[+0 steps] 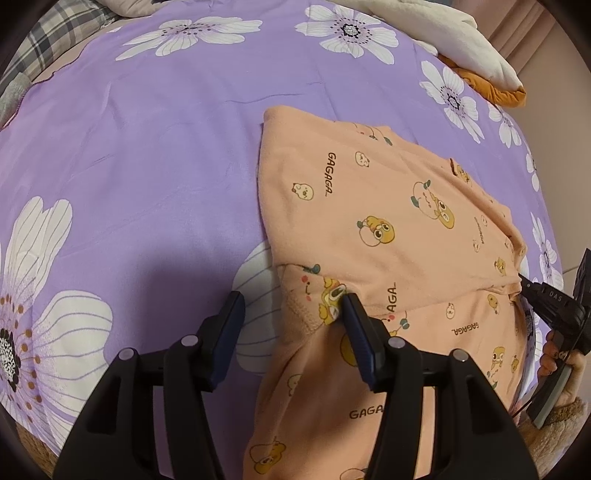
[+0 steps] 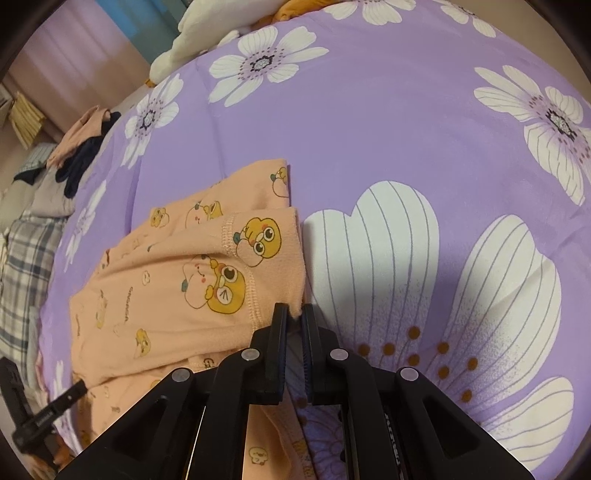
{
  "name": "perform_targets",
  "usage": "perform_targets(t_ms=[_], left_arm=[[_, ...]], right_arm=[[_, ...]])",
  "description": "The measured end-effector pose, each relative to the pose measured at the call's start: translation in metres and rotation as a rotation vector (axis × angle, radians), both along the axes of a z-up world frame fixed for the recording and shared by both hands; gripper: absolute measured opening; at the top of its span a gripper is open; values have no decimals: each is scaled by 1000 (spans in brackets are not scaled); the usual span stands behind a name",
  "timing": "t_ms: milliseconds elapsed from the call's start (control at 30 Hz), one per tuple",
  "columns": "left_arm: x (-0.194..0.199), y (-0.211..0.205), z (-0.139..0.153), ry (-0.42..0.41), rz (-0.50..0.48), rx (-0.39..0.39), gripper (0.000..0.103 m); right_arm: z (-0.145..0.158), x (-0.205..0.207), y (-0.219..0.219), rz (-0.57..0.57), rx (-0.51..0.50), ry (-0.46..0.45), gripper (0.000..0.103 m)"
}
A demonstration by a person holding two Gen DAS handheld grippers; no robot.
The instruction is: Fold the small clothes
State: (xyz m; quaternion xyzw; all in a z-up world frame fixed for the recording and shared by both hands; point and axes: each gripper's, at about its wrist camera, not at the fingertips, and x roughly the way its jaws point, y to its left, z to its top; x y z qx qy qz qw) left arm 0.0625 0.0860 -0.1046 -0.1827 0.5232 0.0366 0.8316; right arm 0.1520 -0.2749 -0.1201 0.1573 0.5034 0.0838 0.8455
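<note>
A small peach garment [image 1: 388, 229] printed with yellow cartoon ducks and "GAGAGA" lies partly folded on a purple flowered bedspread [image 1: 147, 147]. My left gripper [image 1: 293, 299] is open, its right finger resting on the garment's near hem, its left finger over the bedspread. In the right wrist view the garment [image 2: 177, 280] lies left of centre. My right gripper [image 2: 294, 314] is shut on the garment's corner edge. The other gripper shows at the right edge of the left wrist view [image 1: 554, 302], pinching the garment.
A white and orange bundle [image 1: 480, 55] lies at the far right of the bed. A plaid cloth [image 1: 55, 33] lies at the far left. In the right wrist view, a pile of dark and peach clothes [image 2: 85, 147] sits beyond the bed edge.
</note>
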Motion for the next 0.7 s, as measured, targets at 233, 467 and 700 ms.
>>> perform_targets(t_ms=[233, 467, 700], left_arm=[[-16, -9, 5, -5, 0, 22, 63], [-44, -10, 24, -55, 16, 55, 80], [-83, -12, 34, -113, 26, 35, 87]], right_arm=[[4, -5, -1, -5, -12, -18, 7], [26, -34, -2, 7, -68, -80, 52], [48, -83, -12, 46, -22, -166, 63]])
